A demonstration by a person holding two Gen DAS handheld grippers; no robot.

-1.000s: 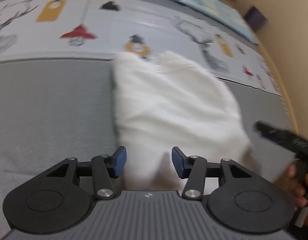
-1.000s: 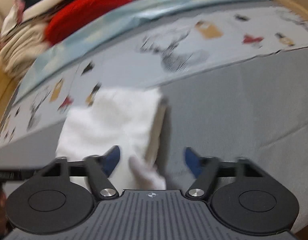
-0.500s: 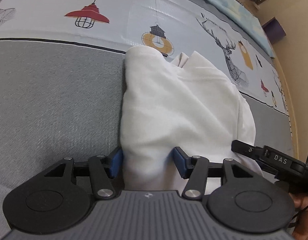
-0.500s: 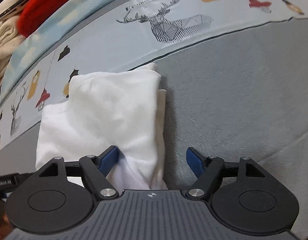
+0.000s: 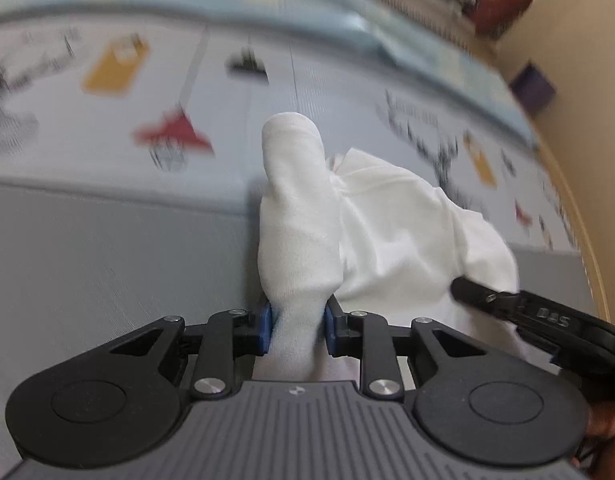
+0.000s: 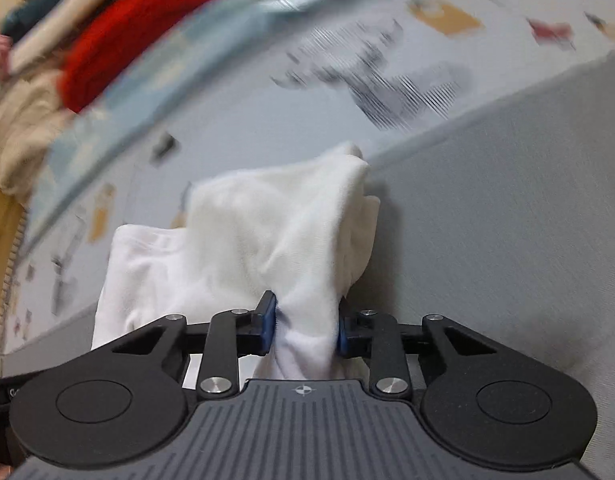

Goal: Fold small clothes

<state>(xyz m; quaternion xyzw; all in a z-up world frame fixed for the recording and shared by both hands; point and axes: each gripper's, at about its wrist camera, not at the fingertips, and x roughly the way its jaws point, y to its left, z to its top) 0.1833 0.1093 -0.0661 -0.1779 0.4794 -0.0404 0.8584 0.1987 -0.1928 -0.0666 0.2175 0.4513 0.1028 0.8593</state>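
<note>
A small white garment (image 5: 387,232) lies part-folded where the grey mat meets the printed sheet. My left gripper (image 5: 297,330) is closing, and its blue pads pinch the garment's near left edge, which bunches up between them. My right gripper (image 6: 305,330) is closing too, with the near right edge of the white garment (image 6: 267,240) squeezed between its pads. In the left wrist view the right gripper's black finger (image 5: 507,300) pokes in at the right against the cloth.
A grey mat (image 6: 507,220) covers the near surface, and a printed sheet (image 5: 147,92) with lamps and deer lies beyond it. A pile of clothes with a red item (image 6: 139,28) sits at the far left. A tan wall (image 5: 579,60) borders the right.
Both grippers moved onto the garment's near edge and closed on it. The cloth, flat before, now bunches up and lifts between the pads of each gripper.
</note>
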